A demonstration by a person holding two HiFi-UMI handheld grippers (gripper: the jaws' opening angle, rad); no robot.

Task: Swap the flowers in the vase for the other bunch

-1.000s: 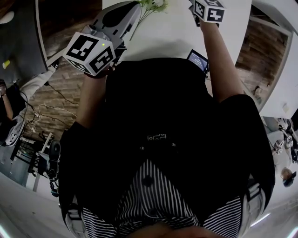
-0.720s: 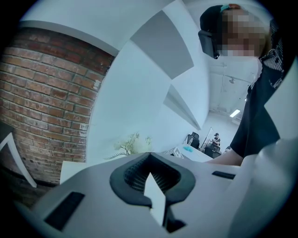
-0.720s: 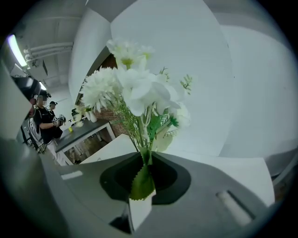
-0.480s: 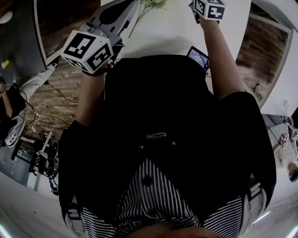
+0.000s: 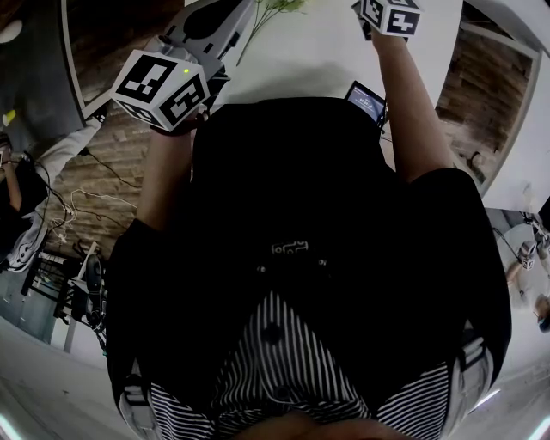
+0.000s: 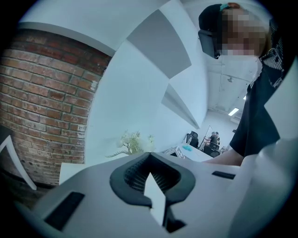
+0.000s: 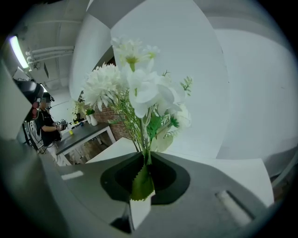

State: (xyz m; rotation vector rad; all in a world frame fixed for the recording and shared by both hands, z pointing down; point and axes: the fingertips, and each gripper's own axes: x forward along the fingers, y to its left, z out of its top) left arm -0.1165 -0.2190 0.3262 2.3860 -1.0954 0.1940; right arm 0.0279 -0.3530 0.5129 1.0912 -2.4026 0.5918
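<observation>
Right gripper: jaws have just been closing and now pinch the green stems of the held bunch, a serrated leaf caught in with them. White blooms stand upright above the jaws, in front of a pale wall. Whether the stem feet sit in a vase below cannot be told; no view shows the task's vase.

Left gripper: jaws pressed together, nothing between them, held up over the near edge of the white table.

Second bunch lies flat on the table between the two grippers in the head view.

Risks, as judged:
- the pinch sits partly on the leaf, so thin stems may slide or some stay behind when the bunch is moved
- if the stems are in a vase, a slanted pull could drag or tip it, as the left gripper steadies nothing
- blooms are top-heavy, so the bunch may swing in the grip

Count: grippers 2; flower bunches 2 (one held, one lying); vases 0 in view; small screen device 1, at the table edge
</observation>
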